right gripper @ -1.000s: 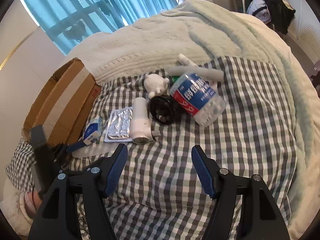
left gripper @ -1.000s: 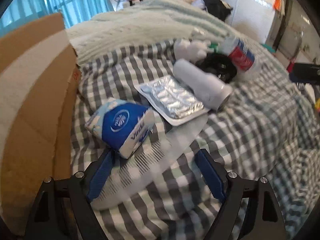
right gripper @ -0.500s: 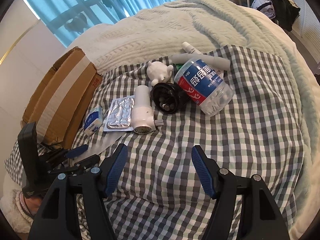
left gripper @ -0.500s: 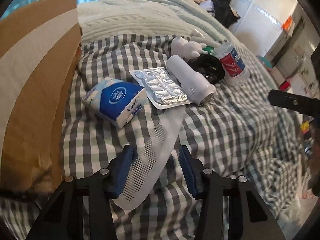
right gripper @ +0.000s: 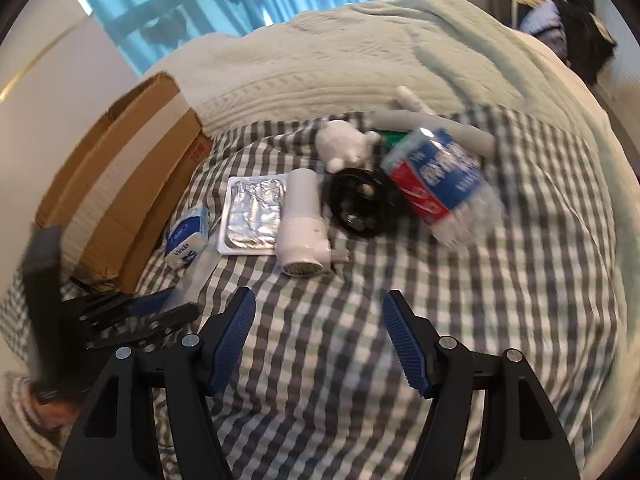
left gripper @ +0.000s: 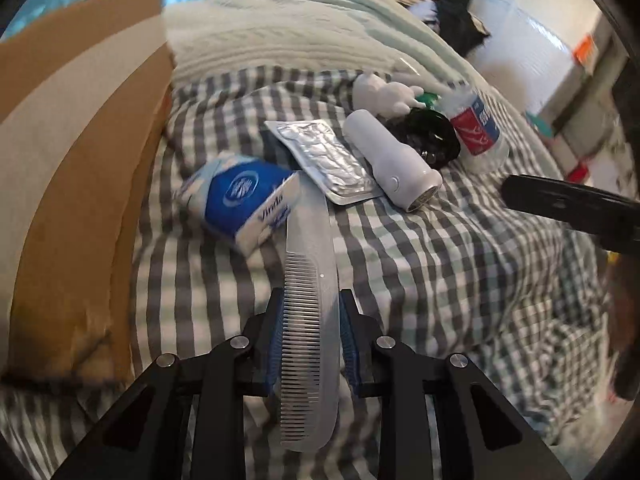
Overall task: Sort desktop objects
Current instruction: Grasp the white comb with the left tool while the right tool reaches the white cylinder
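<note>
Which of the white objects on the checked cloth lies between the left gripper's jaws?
The pale comb, lying lengthwise between the closing jaws; the white cylinder and white figurine sit farther off.

The right gripper [right gripper: 319,322] hangs over the checked blanket [right gripper: 360,360] with its blue-padded fingers [right gripper: 234,336] spread wide and nothing between them. At ten o'clock a cardboard box [right gripper: 132,184] stands at the blanket's edge. Toward twelve lie a tissue pack [right gripper: 188,236], a foil blister pack [right gripper: 256,212], a white cylinder [right gripper: 302,220], a black round thing [right gripper: 358,208], a white toy [right gripper: 344,146] and a water bottle [right gripper: 440,182]. At nine o'clock the left gripper [right gripper: 176,304] is closing; what it holds cannot be told.
</note>
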Motion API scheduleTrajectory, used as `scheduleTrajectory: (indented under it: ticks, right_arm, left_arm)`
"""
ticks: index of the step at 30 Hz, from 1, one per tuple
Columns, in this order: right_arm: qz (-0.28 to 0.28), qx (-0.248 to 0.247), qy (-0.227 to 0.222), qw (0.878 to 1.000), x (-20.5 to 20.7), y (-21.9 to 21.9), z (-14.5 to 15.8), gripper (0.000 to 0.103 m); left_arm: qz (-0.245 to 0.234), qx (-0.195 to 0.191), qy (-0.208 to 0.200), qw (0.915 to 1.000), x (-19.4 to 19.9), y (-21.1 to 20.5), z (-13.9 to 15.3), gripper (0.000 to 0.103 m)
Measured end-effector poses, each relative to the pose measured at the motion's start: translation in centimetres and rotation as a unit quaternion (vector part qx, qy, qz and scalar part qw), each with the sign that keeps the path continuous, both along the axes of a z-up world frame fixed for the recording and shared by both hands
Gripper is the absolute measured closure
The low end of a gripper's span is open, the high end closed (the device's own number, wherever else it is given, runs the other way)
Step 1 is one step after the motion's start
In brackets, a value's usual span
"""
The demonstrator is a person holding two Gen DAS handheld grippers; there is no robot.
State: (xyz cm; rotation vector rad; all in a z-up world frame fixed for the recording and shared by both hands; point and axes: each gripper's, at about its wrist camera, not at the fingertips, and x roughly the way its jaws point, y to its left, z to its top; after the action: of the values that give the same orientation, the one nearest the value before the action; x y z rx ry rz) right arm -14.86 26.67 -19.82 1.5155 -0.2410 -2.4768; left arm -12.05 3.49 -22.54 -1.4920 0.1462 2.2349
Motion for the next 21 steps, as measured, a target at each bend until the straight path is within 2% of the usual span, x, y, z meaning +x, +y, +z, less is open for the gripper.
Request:
scheduleTrajectory:
  ticks: [4, 7, 10, 14, 18, 21]
  right_arm:
    - [0.023, 0.020, 0.004, 1.000, -2.8, -1.8, -1.1, 0.037]
    - [0.025, 0.040, -0.019, 0.999, -5.3, -2.5, -2.9, 0.037]
    - [0.003, 0.031, -0.050, 0.998, -6.8, -2.1, -4.8, 0.037]
    - [0.007, 0.025, -0.059, 0.998, -7.0, -2.1, -5.7, 0.039]
    - [0.032, 0.052, -0.043, 0.997, -6.0, -2.8, -5.1, 0.042]
    - [0.042, 0.053, -0.037, 0.997, -4.6, -2.5, -4.5, 0.042]
  left_arm:
    - [0.007, 0.003, -0.003, 1.0000, 0.4, -0.1, 0.4, 0.077]
    - [0.015, 0.015, -0.004, 0.9998, 0.2, -0.2, 0.9, 0.077]
    - [0.015, 0.013, 0.002, 0.9998, 0.2, 0.0, 1.1, 0.077]
    - [0.016, 0.022, -0.007, 0.9996, 0.0, 0.0, 1.0, 0.077]
    - [0.017, 0.022, -0.006, 0.9996, 0.1, -0.2, 1.0, 0.077]
    - [0.018, 0.027, -0.005, 0.9995, 0.1, -0.4, 1.2, 0.077]
